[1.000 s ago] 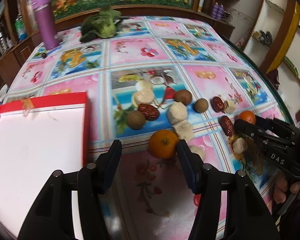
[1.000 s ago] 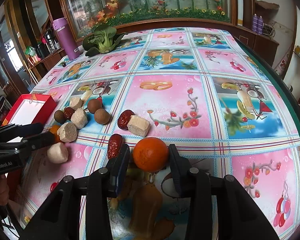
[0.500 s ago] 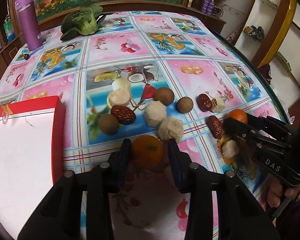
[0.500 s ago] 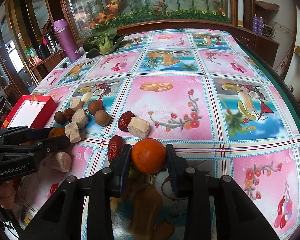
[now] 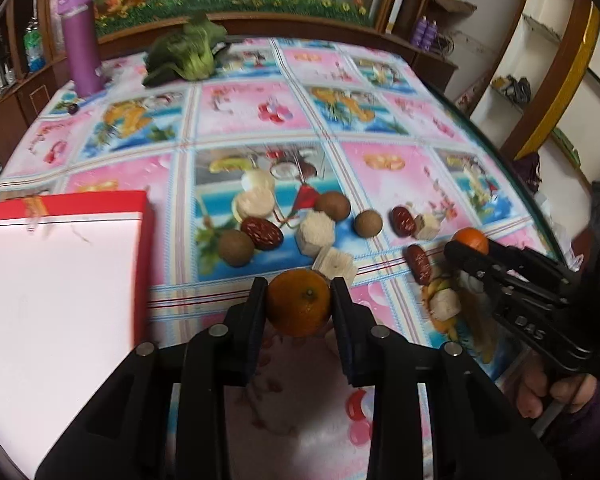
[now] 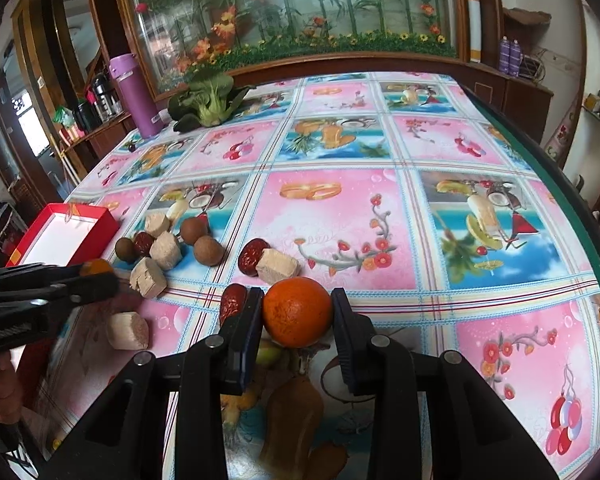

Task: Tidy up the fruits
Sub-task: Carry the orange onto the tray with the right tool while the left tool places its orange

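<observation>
Orange tangerines sit clamped in both grippers, the left gripper (image 5: 299,305) at lower centre and the right gripper (image 6: 297,312) likewise, presumably bound for the red box (image 5: 60,280) at left.

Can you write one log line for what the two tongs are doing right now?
left tongs: shut on left orange | right tongs: shut on right orange | red box: no fruit visible inside
</observation>
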`<control>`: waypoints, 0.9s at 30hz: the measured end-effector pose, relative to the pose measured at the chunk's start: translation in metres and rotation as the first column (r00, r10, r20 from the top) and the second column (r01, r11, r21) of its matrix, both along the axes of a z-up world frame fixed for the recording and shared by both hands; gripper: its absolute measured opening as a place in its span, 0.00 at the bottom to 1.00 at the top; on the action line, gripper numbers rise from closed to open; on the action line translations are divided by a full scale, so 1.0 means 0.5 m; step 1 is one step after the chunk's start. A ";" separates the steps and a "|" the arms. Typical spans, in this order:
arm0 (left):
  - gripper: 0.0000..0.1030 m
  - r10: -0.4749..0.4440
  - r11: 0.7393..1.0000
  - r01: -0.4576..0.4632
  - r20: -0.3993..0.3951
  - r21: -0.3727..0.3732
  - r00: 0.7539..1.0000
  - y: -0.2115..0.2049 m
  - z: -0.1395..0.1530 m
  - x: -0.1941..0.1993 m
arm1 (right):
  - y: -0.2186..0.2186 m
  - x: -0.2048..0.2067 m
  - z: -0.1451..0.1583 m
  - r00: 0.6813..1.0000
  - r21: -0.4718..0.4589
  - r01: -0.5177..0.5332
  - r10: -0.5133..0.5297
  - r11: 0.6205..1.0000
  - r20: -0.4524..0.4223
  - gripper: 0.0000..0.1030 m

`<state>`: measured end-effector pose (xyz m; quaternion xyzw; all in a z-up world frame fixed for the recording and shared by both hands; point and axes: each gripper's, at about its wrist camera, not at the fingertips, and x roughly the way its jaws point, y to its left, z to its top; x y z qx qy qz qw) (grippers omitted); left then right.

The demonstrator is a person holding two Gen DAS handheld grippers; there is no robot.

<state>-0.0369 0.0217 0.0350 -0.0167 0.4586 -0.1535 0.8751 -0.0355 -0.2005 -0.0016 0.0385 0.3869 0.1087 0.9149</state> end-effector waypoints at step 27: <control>0.33 0.510 0.856 -0.499 -0.056 0.137 0.859 0.511 -0.018 0.020 | 0.629 0.111 0.006 0.907 -0.023 -0.394 0.384 0.919 -0.169 0.32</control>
